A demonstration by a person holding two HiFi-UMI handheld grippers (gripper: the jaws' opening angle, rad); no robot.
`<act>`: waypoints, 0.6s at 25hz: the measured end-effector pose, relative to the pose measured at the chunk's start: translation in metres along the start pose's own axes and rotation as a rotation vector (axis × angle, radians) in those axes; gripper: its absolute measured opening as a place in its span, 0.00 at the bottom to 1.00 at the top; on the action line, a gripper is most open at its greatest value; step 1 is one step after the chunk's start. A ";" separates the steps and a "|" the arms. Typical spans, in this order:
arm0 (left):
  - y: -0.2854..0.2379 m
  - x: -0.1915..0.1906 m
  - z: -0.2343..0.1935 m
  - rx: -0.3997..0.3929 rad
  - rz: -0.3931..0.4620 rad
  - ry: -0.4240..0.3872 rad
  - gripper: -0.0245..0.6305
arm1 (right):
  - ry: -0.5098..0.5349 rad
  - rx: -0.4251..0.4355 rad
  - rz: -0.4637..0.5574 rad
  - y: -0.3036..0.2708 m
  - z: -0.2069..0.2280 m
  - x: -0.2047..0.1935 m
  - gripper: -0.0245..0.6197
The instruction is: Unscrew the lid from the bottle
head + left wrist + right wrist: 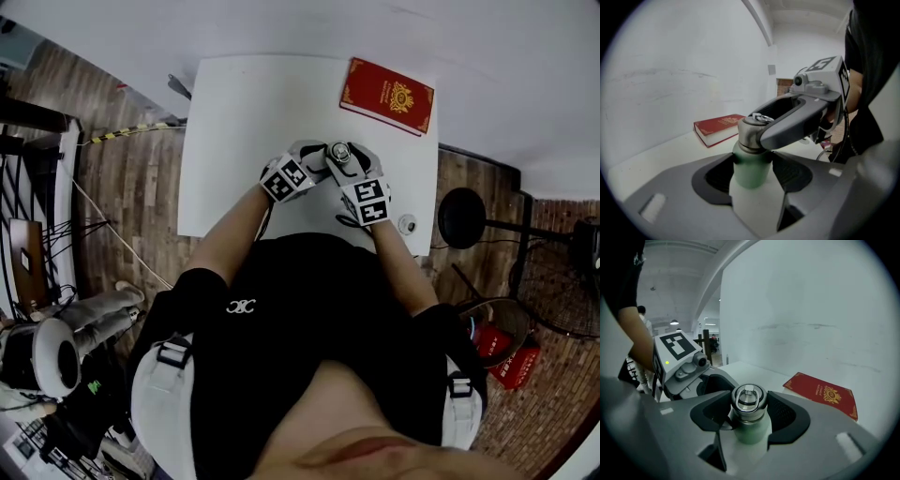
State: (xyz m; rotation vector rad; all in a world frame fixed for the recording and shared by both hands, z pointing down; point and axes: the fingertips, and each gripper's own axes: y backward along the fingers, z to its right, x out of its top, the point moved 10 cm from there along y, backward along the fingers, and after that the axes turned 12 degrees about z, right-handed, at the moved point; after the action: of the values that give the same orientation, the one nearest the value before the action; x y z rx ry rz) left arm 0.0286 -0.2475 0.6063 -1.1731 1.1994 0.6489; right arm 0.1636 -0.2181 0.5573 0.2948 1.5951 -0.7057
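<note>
A pale green bottle (751, 168) with a steel lid (749, 401) bearing a ring on top stands upright on the white table (234, 141), close to its near edge. My left gripper (752, 174) is shut on the bottle's green body, a dark pad against each side. From the other side my right gripper (749, 411) reaches over it and is shut on the lid, its pads touching the steel rim left and right. In the head view both grippers (323, 164) (347, 161) meet at the bottle (338, 156). The bottle's base is hidden.
A red book (387, 96) lies flat at the table's far right corner. A small round object (407, 223) sits near the table's right front edge. A black round stool (462, 217) stands on the wooden floor to the right.
</note>
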 end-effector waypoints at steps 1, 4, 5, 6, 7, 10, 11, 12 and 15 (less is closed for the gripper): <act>0.000 0.000 0.000 0.000 0.000 0.000 0.51 | 0.018 0.042 0.001 0.001 0.003 0.002 0.42; -0.001 0.000 0.001 0.005 0.001 -0.003 0.51 | 0.040 0.133 0.024 0.004 0.013 0.010 0.42; -0.001 0.000 0.001 0.007 0.002 -0.002 0.51 | 0.038 0.147 0.034 0.006 0.017 0.013 0.42; -0.002 0.000 0.001 0.010 0.004 -0.001 0.51 | 0.033 0.150 0.047 0.008 0.020 0.017 0.42; -0.002 0.000 0.001 0.012 0.006 0.002 0.51 | 0.026 0.145 0.064 0.011 0.023 0.020 0.42; 0.000 -0.002 0.000 0.018 0.011 0.023 0.52 | 0.006 0.108 0.118 0.018 0.026 0.032 0.42; 0.001 -0.002 0.000 0.022 0.009 0.034 0.52 | 0.004 0.094 0.137 0.021 0.026 0.036 0.42; 0.002 -0.002 0.000 0.027 0.004 0.043 0.52 | 0.008 0.079 0.155 0.024 0.025 0.040 0.42; 0.008 0.002 0.004 0.065 0.002 0.043 0.52 | 0.047 0.017 0.202 0.033 0.026 0.052 0.42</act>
State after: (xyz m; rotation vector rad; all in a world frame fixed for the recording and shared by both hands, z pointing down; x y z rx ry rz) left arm 0.0237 -0.2417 0.6020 -1.1363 1.2491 0.5849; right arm 0.1944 -0.2190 0.4980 0.4816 1.5784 -0.5603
